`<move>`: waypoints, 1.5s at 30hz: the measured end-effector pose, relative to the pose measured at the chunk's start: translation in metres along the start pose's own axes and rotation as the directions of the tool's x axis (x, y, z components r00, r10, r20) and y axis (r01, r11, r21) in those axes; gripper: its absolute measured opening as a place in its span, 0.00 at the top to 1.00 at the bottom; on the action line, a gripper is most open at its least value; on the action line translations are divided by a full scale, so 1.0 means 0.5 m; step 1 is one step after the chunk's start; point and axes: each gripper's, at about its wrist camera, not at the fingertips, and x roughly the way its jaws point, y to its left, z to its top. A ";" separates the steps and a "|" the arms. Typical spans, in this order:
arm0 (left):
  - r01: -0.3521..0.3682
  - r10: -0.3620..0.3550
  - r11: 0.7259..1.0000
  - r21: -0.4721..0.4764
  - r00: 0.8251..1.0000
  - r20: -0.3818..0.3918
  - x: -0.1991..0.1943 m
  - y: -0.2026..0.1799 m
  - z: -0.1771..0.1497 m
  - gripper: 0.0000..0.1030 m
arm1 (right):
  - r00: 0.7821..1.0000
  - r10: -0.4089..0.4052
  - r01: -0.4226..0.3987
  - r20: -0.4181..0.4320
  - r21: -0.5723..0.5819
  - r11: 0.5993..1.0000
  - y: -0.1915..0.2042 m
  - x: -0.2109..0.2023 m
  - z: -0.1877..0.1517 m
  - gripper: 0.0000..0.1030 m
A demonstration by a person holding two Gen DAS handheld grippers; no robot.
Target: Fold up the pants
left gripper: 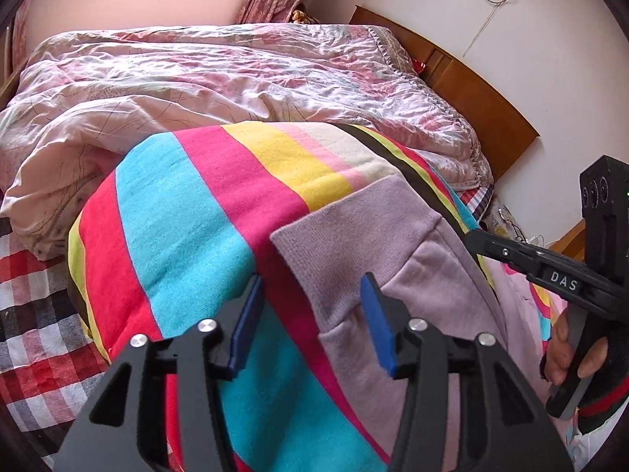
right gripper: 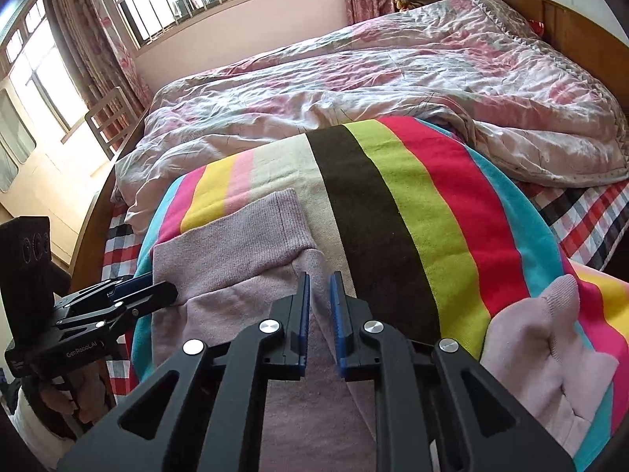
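Lilac sweatpants lie on a rainbow-striped blanket on the bed. Their ribbed cuff points away from me. My left gripper is open, its blue pads either side of the cuff's left edge, just above the cloth. My right gripper is nearly shut, with a narrow gap between the pads; the right edge of the pant leg runs between the pads. Another part of the pants bunches at the right. Each gripper shows in the other's view: the right, the left.
A crumpled pink floral duvet covers the far bed. A red plaid sheet shows at the sides. A wooden headboard stands against the wall. Windows with curtains and a wooden chair are at the left.
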 end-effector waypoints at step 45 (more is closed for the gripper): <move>0.306 -0.308 0.951 -0.038 0.950 -0.059 -0.056 0.050 -0.069 0.41 | 0.954 -0.254 0.195 0.157 0.315 0.929 -0.002 -0.416 -0.589 0.28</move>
